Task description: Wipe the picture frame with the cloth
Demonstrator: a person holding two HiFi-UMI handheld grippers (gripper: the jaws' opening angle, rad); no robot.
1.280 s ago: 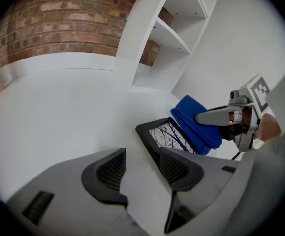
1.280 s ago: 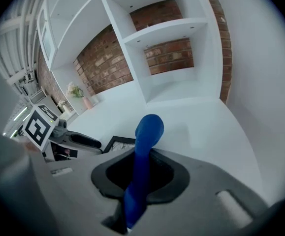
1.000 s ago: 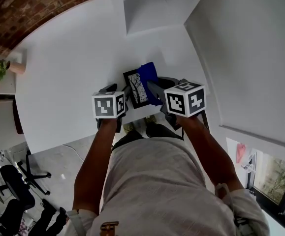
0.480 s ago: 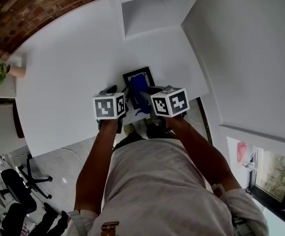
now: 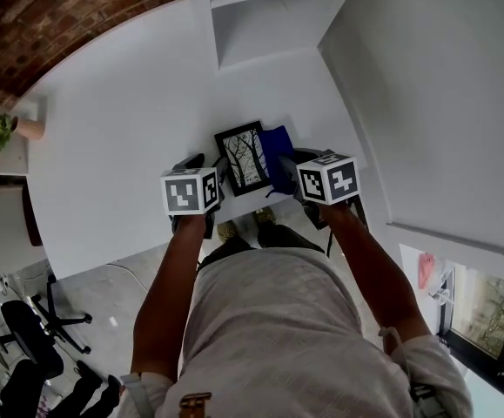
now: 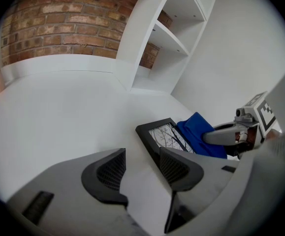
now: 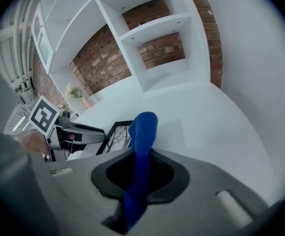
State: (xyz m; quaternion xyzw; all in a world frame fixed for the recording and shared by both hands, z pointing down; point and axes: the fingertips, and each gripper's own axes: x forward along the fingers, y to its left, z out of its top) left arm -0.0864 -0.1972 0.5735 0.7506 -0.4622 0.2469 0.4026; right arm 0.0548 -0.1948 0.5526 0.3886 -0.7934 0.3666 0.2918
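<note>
The frame (image 5: 244,157) lies flat on the white table (image 5: 130,129), near the edge closest to the person, picture side up. It looks light and stiff. Its front is probably glazed, so likely fragile, and it may skid on the smooth top under a sideways wipe. A steadying hold would best go on its black border at a corner or the left edge, not on the pane. The cloth (image 7: 142,136) is soft and limp and will fold to whatever it meets. It is pinched at a fold in the right gripper (image 7: 140,173), whose jaws are closed tight on it, and a blue tongue stands out beyond them. From the head view the cloth sits against the frame's right edge; whether it presses on the pane cannot be told. The left gripper (image 6: 140,168) is just left of the frame, jaws apart with only bare table between them, and the frame's near corner shows just past the right-hand jaw. Both forearms reach forward and down, flanking the frame, with the marker cubes uppermost.
</note>
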